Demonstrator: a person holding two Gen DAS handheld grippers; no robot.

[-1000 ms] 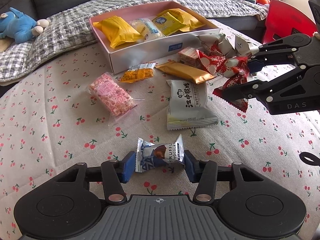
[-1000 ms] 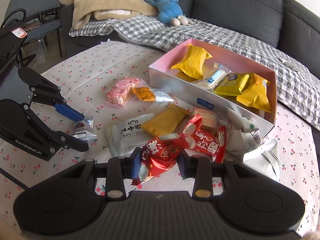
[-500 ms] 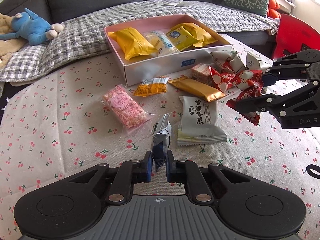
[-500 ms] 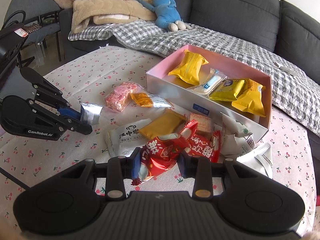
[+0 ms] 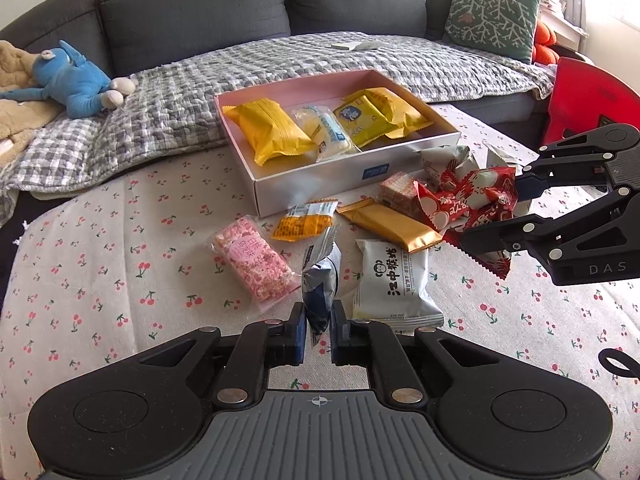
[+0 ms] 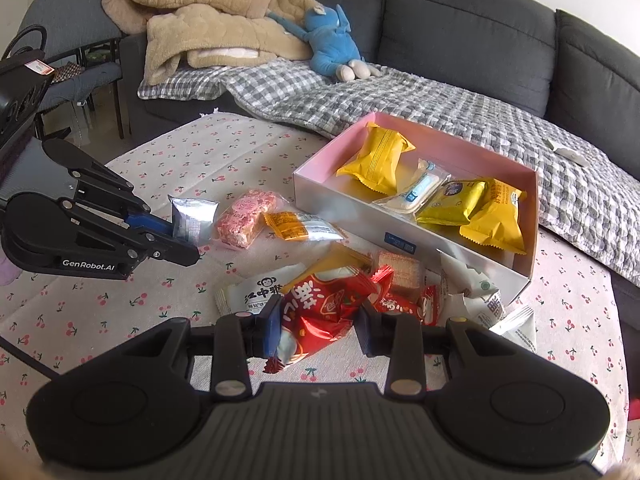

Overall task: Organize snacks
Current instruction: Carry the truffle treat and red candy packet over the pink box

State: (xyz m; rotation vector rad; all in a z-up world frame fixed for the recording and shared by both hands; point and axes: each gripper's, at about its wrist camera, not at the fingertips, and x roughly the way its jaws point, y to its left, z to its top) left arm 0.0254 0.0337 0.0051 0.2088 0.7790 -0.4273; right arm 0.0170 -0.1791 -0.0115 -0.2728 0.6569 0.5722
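Note:
My left gripper (image 5: 318, 326) is shut on a small silver-and-blue truffle chocolate packet (image 5: 320, 280), held just above the tablecloth; the same packet (image 6: 192, 218) shows in the left gripper (image 6: 182, 240) in the right wrist view. My right gripper (image 6: 316, 320) is shut on a red snack bag (image 6: 320, 312), which appears as the red snack bag (image 5: 476, 208) in the right gripper (image 5: 490, 216) at the right of the left wrist view. The pink-lined box (image 5: 320, 188) holds several yellow and white packets behind them.
Loose snacks lie on the cherry-print tablecloth (image 5: 100, 280): a pink bar (image 5: 252, 260), an orange packet (image 5: 304, 220), a gold bar (image 5: 392, 228), a white monkey-print packet (image 5: 394, 280). A grey sofa (image 5: 240, 8) with a checked blanket and blue plush toy (image 5: 72, 80) stands behind.
The left jaws closed on the chocolate packet, which turned edge-up and rose off the cloth. The right gripper kept its hold on the red bag and lifted it slightly.

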